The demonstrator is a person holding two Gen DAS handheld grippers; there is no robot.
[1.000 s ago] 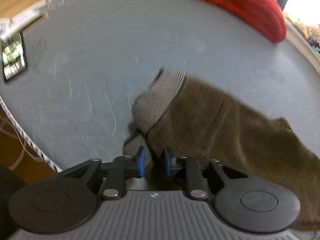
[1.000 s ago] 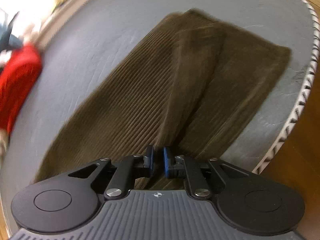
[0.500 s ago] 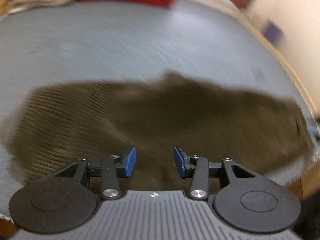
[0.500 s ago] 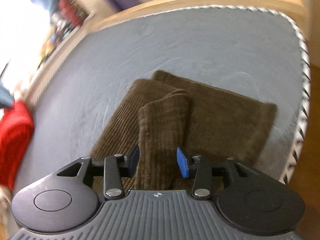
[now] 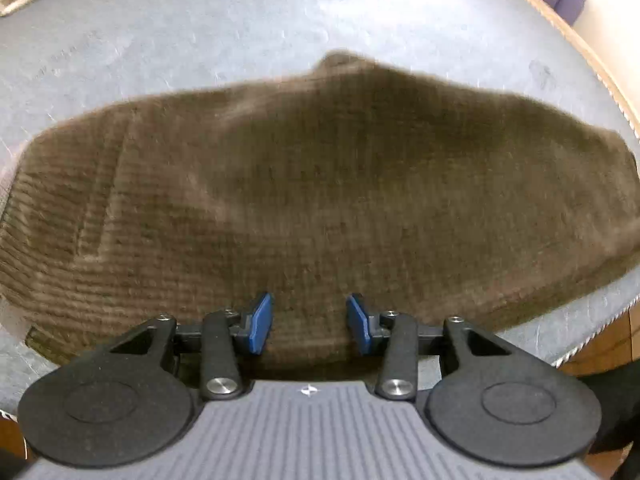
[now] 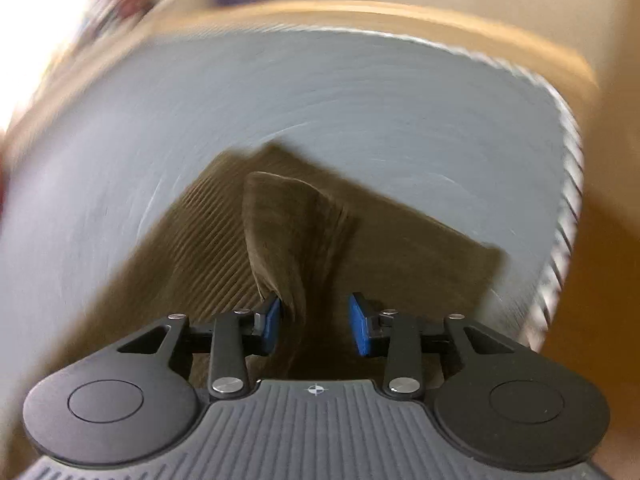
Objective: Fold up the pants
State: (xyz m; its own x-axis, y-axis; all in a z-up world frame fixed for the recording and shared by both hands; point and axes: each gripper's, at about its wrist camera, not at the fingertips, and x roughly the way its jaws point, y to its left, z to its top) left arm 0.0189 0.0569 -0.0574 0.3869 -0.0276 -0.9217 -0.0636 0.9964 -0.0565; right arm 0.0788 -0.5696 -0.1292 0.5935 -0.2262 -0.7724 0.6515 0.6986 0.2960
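Mid-fold: pants (image 5: 320,200) lie centre frame on the tabletop (image 5: 240,20). Left tongs (image 5: 308,324) gape empty; right tongs (image 6: 316,330), closing, straddle a raised fold ungripped. Next: pinch it.

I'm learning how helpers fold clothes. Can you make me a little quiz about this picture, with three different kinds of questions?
1. True or false: the left gripper is pinching the brown pants.
2. What colour is the mat under the pants? A) grey B) green C) red
3. Fill in: a raised fold of the pants stands between the fingers of the ____ gripper.

Key
1. False. Its fingers stand apart above the cloth and grip nothing.
2. A.
3. Right. Its jaws are closing, but the two pads do not yet press the fold.
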